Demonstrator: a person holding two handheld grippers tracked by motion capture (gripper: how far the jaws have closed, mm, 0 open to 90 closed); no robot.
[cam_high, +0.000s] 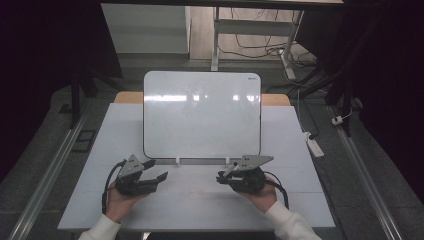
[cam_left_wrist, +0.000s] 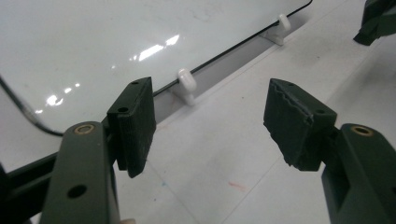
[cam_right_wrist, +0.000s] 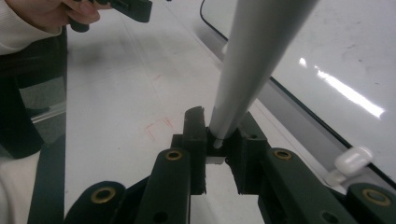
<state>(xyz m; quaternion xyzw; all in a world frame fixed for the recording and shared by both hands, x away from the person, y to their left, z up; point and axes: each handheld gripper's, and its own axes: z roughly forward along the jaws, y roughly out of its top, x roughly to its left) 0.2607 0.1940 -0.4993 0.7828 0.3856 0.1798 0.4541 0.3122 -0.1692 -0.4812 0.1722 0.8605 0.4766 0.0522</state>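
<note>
A white worktop (cam_high: 125, 135) carries a glossy whiteboard (cam_high: 200, 112) that leans back on a low rail with two small white pegs (cam_left_wrist: 186, 84), seen from the high view with a person's two hands at its near edge. A small dark mark sits at the board's upper right corner in that view, too small to read. The right gripper view brings out what the high view barely hints at: a pale grey marker (cam_right_wrist: 252, 60), tapered and rising steeply out of the picture, its lower end pinched between the jaws of the right gripper (cam_right_wrist: 219, 144) just in front of the rail. In the high view the right gripper (cam_high: 223, 176) lies low over the worktop, right of centre. The left gripper (cam_left_wrist: 210, 119) holds its jaws spread wide with only bare worktop between them, aimed at the board's lower edge; from above the left gripper (cam_high: 159, 170) sits well apart from its partner. Faint red scribbles (cam_right_wrist: 156, 128) stain the worktop beside the marker, no legible writing among them.
</note>
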